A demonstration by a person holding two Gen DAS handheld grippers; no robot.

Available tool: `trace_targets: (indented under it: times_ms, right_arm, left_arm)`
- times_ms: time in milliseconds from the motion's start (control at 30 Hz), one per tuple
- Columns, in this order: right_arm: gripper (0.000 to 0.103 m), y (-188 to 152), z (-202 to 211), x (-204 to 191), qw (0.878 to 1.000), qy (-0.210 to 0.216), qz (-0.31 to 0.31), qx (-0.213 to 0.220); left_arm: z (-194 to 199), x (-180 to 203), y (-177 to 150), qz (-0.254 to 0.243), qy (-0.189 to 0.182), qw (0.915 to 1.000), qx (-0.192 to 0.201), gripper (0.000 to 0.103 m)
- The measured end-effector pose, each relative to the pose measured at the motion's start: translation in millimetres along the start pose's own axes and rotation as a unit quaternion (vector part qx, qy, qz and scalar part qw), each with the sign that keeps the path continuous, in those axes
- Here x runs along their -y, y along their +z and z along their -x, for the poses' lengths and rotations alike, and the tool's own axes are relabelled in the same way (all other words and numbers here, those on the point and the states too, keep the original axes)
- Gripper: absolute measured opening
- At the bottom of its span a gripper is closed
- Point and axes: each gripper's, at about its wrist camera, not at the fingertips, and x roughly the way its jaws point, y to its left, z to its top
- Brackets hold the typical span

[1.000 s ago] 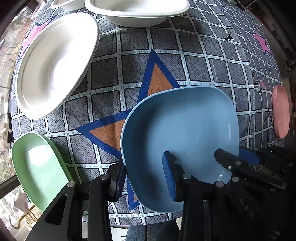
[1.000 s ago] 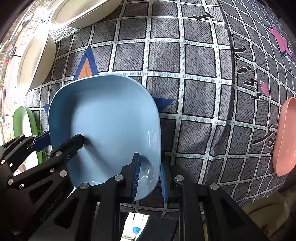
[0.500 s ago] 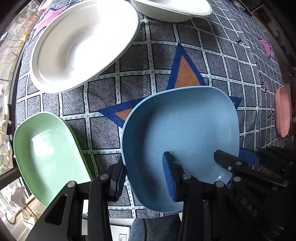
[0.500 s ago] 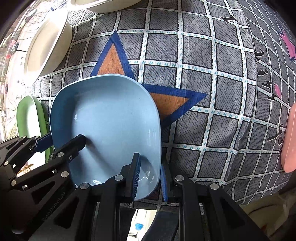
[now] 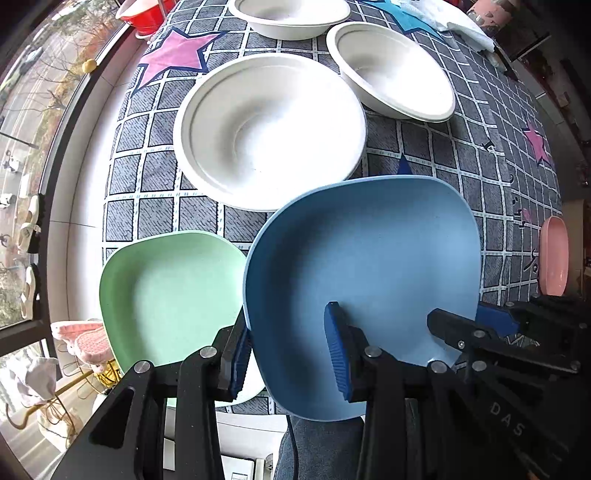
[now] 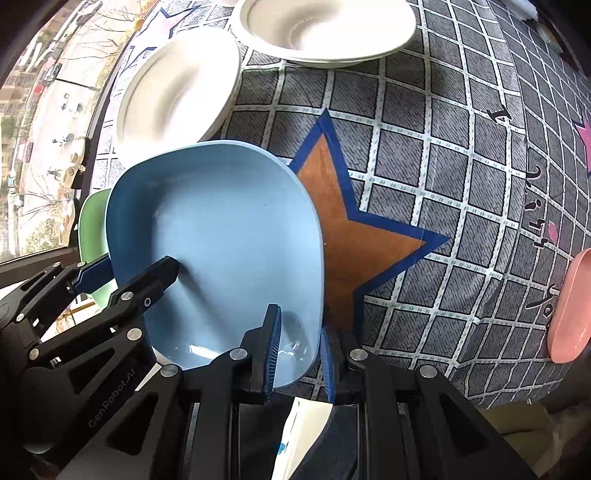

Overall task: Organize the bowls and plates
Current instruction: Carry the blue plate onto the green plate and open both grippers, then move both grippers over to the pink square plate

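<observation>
Both grippers hold a square light-blue plate (image 5: 365,258), also in the right wrist view (image 6: 218,236), lifted above the table's near edge. My left gripper (image 5: 288,354) is shut on its left rim; my right gripper (image 6: 299,350) is shut on its right rim. The right gripper also shows in the left wrist view (image 5: 476,328), and the left gripper in the right wrist view (image 6: 129,273). A square green plate (image 5: 166,291) lies just left of the blue one, partly under it. A large white bowl (image 5: 269,129) sits beyond them.
Two more white bowls (image 5: 391,70) (image 5: 288,14) stand farther back and a red bowl (image 5: 144,14) at the far left corner. A pink dish (image 5: 554,254) lies at the right edge. The checked tablecloth (image 6: 424,147) has star patterns. A window runs along the left.
The blue plate, held by both grippers, has been carried left and back toward the near edge; it now hangs beside and partly over the green plate. Both grips are unchanged.
</observation>
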Motion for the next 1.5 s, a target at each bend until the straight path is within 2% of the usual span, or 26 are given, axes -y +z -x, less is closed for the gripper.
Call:
trace_targets:
  times_ms: [167, 333, 433, 500, 667, 733, 767, 867, 900, 933, 1000, 1200, 1500]
  right_arm:
    - [0.023, 12, 5, -61, 0.999, 0.026, 0.032, -0.003]
    - [0.023, 18, -10, -127, 0.996, 0.031, 0.08, -0.013]
    - [0.023, 15, -44, -133, 0.996, 0.042, 0.076, -0.03]
    - [0.022, 15, -53, -152, 0.995, 0.044, 0.081, -0.037]
    - [0.023, 15, -78, -187, 0.995, 0.05, 0.074, -0.055]
    - [0.023, 21, -94, -176, 0.995, 0.046, 0.071, -0.056]
    - [0.023, 23, -97, -177, 0.995, 0.044, 0.073, -0.055]
    - [0.029, 29, -100, -184, 0.994, 0.037, 0.086, -0.055]
    - [0.041, 28, -98, -184, 0.994, 0.026, 0.091, -0.051]
    - [0.067, 26, -95, -178, 0.994, 0.016, 0.097, -0.044]
    - [0.093, 26, -91, -176, 0.994, 0.021, 0.101, -0.026]
    - [0.093, 23, -74, -141, 0.998, 0.023, 0.051, 0.002]
    - [0.093, -1, -34, -34, 0.998, 0.023, -0.054, 0.024]
  left_arm:
    - [10, -53, -11, 0.025, 0.014, 0.9996, 0.003, 0.041]
    - [9, -103, -20, 0.039, 0.034, 0.9987, 0.0, 0.041]
    - [2, -121, -25, 0.049, 0.047, 0.9977, -0.002, 0.041]
    - [2, -136, -26, 0.054, 0.05, 0.9973, -0.002, 0.041]
    - [-5, -142, -24, 0.049, 0.06, 0.9969, -0.002, 0.041]
    - [-11, -144, -23, 0.047, 0.066, 0.9967, -0.002, 0.045]
    - [-12, -142, -23, 0.046, 0.067, 0.9967, -0.004, 0.054]
    - [-9, -135, -22, 0.054, 0.083, 0.9951, 0.001, 0.066]
    - [-8, -137, -22, 0.06, 0.085, 0.9945, 0.004, 0.075]
    - [-2, -137, -22, 0.068, 0.081, 0.9944, 0.009, 0.08]
    - [2, -138, -22, 0.071, 0.07, 0.9949, 0.014, 0.083]
    - [16, -109, -14, 0.024, 0.059, 0.9978, 0.016, 0.083]
    - [24, -16, 3, -0.051, 0.031, 0.9981, 0.015, 0.083]
